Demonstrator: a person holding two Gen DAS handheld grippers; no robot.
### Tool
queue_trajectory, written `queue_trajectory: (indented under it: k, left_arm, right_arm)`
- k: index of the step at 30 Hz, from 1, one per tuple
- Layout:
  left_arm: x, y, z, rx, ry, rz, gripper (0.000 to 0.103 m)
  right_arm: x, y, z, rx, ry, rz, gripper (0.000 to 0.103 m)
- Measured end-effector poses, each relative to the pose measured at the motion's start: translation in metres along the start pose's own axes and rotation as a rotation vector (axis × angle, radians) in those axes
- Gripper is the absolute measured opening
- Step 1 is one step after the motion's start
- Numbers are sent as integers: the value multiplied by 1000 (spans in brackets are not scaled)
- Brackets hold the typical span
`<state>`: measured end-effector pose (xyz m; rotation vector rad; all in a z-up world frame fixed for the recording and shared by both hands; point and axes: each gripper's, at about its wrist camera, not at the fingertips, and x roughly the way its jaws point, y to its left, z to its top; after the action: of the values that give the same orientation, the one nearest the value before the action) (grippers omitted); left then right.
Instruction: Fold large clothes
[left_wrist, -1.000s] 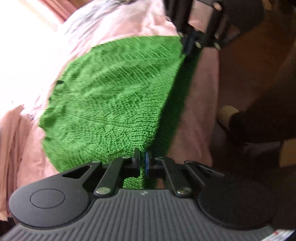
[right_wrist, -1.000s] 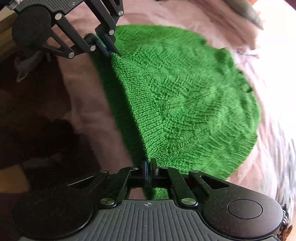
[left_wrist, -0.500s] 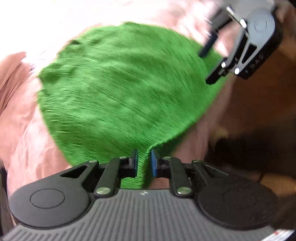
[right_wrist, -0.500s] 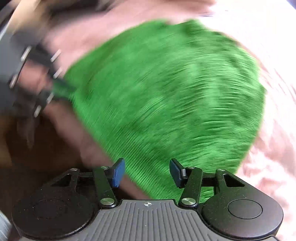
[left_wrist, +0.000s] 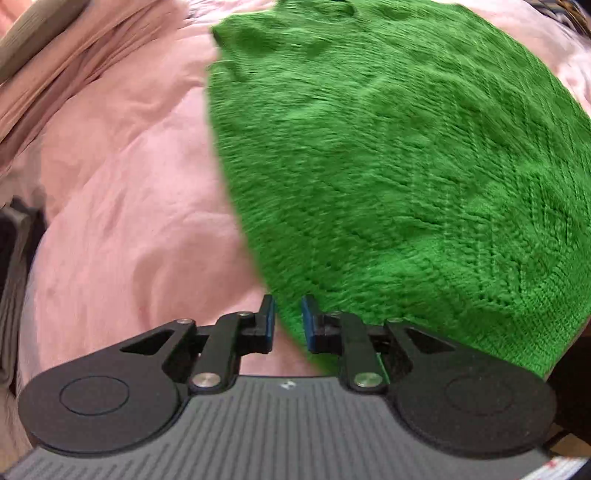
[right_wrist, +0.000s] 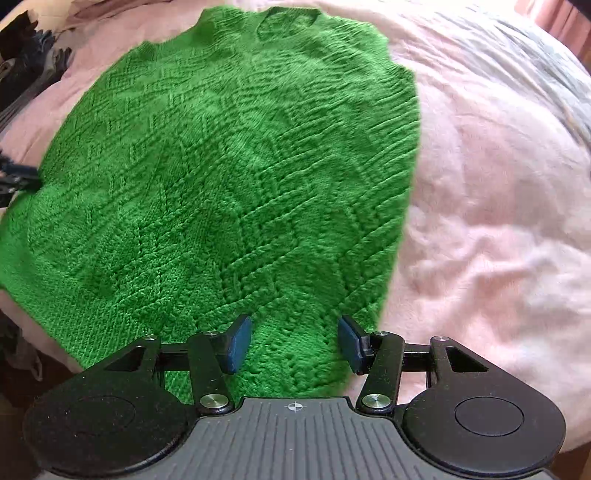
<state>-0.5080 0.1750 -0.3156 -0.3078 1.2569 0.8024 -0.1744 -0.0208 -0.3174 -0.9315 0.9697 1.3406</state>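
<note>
a green knitted sweater lies spread flat on a pink bedcover, its neck opening at the far end from both cameras and its hem nearest them. the knit shows a raised zigzag pattern across the whole front.

the right gripper points steeply down over the sweater's hem, close to the sweater's right side edge. its 2 blue pads stand wide apart with knit showing between them, and neither pad presses the cloth.

the left gripper hangs over the sweater's near corner on the other side, where the green edge meets the bedcover. its pads are only a narrow gap apart; the corner of the hem shows in that gap, but the pads do not pinch it.

in the right wrist view, dark gripper parts show at the sweater's left edge. beyond the sweater's far left corner lie dark clothes. folded pink cloth sits on the bedcover left of the sweater in the left wrist view.
</note>
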Motion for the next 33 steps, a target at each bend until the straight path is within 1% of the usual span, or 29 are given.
queue_trajectory:
  k: [2, 5, 6, 8, 9, 10, 11, 13, 14, 16, 17, 18, 19, 20, 22, 23, 24, 25, 27, 28, 30, 31, 32, 33]
  left_arm:
    - [-13, 5, 16, -14, -50, -4, 15]
    - [-23, 10, 57, -36, -176, -42, 15]
    - [-17, 12, 74, -48, -213, -62, 15]
    - [0, 14, 104, -54, -247, -87, 16]
    - [10, 15, 114, -52, -252, -86, 17]
    - [25, 18, 125, -52, -247, -82, 17]
    - [41, 22, 132, -59, -220, -73, 17]
    - [69, 35, 130, -77, -136, -52, 20]
    - [77, 45, 122, -108, -110, -65, 19]
    - [73, 67, 106, -205, -107, -114, 15]
    - [67, 77, 98, -247, -107, -130, 12]
    - [62, 83, 93, -274, -104, -125, 13]
    - [55, 89, 87, -301, -102, -115, 13]
    - [49, 93, 81, -320, -105, -118, 16]
    - [34, 93, 72, -332, -118, -169, 16]
    - [27, 90, 68, -306, -120, -192, 16]
    - [20, 85, 68, -270, -129, -208, 16]
    - [13, 82, 69, -237, -148, -225, 16]
    - [7, 81, 80, -175, -193, -241, 23]
    - [7, 81, 87, -147, -212, -231, 26]
    - [15, 80, 110, -85, -249, -186, 36]
    - [19, 80, 120, -54, -259, -172, 39]
    - [23, 80, 130, -24, -264, -163, 45]
    - [27, 78, 141, 15, -271, -146, 48]
  right_arm:
    - [-10, -4, 20, 31, -77, -21, 49]
    - [-7, -14, 62, 110, -181, -30, 49]
    - [5, -15, 82, 108, -194, -38, 49]
    - [22, -15, 109, 80, -220, -75, 49]
    - [33, -17, 120, 74, -219, -85, 49]
    - [45, -20, 130, 74, -200, -85, 49]
    - [56, -23, 135, 76, -166, -88, 49]
    - [74, -31, 129, 90, -113, -100, 49]
    - [71, -34, 122, 108, -122, -91, 50]
    - [58, -36, 113, 156, -96, -129, 50]
    - [48, -34, 109, 172, -93, -156, 50]
    - [37, -29, 103, 188, -101, -176, 50]
    - [28, -25, 97, 206, -110, -183, 50]
    - [20, -19, 88, 239, -111, -178, 50]
    - [17, -5, 69, 310, -95, -148, 50]
    - [19, 5, 61, 335, -68, -132, 50]
    - [20, 15, 53, 354, -18, -126, 50]
    - [20, 25, 47, 370, 17, -136, 50]
    - [11, 37, 37, 410, -4, -154, 50]
    - [6, 38, 37, 440, -19, -153, 50]
    - [-2, 32, 39, 476, -54, -172, 50]
    - [-4, 27, 42, 486, -64, -189, 50]
    - [-3, 20, 47, 501, -64, -213, 50]
    - [-3, 12, 51, 521, -60, -233, 50]
